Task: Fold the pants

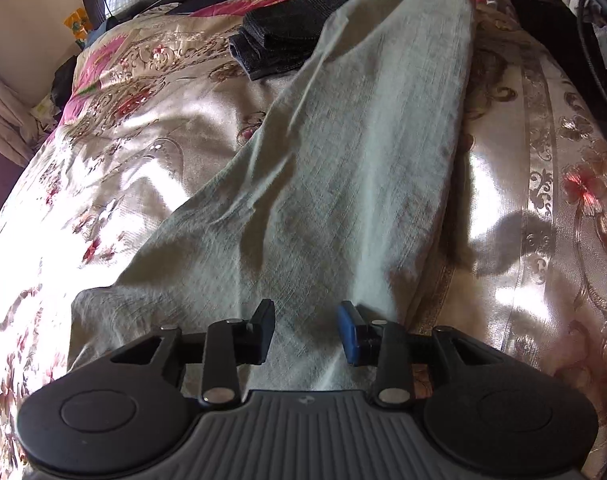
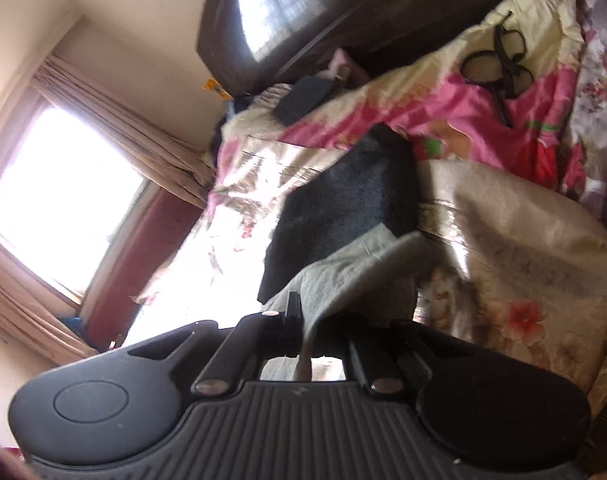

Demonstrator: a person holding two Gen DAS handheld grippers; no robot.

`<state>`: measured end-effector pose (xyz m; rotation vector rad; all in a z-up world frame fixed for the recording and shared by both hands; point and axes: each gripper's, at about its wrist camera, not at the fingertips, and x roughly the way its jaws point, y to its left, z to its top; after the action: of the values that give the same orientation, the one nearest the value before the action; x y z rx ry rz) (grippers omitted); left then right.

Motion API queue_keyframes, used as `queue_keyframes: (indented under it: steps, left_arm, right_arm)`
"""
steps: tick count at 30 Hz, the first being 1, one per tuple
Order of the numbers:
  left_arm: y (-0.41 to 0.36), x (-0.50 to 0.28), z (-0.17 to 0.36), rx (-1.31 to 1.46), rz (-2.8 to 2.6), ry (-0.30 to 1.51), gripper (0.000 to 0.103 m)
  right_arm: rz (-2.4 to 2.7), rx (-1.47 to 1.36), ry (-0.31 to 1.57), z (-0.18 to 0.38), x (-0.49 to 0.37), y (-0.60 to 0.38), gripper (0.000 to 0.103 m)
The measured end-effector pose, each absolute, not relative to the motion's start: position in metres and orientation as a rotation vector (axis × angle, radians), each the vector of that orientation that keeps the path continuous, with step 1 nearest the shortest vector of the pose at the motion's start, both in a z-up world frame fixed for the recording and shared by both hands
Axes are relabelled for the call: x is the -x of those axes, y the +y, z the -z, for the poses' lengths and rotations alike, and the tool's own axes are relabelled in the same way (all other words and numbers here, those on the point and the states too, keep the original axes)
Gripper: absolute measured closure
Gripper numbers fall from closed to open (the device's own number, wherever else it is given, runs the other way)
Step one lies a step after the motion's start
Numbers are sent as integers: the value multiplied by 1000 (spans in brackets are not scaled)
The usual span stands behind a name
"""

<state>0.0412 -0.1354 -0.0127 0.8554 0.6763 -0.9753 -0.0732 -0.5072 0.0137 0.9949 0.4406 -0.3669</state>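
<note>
Lying across the floral bedspread [image 1: 115, 168], pale green pants [image 1: 343, 184] stretch from near a folded dark garment [image 1: 279, 48] toward the left gripper [image 1: 307, 332], jaws released just above the cloth. Right gripper [image 2: 303, 320]: jaws clenched on the pants' lifted far end.

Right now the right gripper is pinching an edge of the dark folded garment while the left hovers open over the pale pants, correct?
Not quite. The right gripper is shut on the pale grey-green pants, not the dark folded garment lying beyond; the right wrist view shows it. The left gripper is open over the pants.
</note>
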Motion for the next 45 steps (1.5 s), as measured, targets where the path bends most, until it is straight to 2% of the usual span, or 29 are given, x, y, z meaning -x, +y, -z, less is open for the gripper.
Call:
queue_keyframes:
  steps: [2,4,10,15,18,25,37,45]
  left_arm:
    - [-133,-40,13,-834,963,671,54]
    - [-127,-41,9,-771,954,684,54]
    - [-107,-41,10,-626,941,671,53]
    - [-74,-41,8,-474,887,662,53]
    - [-52,-40,7,-407,834,650,53]
    - [-9,-34,5,-288,755,638,53]
    - [35,-25,7,-115,662,604,52]
    - [57,-8,11,-78,643,599,52]
  right_arm:
    - [411,-1042,479,-2,73,-510,99]
    - [380,-1027,421,-15,78,-501,99]
    - [283,-676,410,-96,42,-445,99]
    - [113,-468,464,-128,-16,-362,98]
    - [19,-328,534,-121,-54,-301,98]
    - [-214,-21,693,-56,-102,-149,99]
    - [-380,256,571,-66,-112,-8,98]
    - [-552,344,667,-42,-122,48,98]
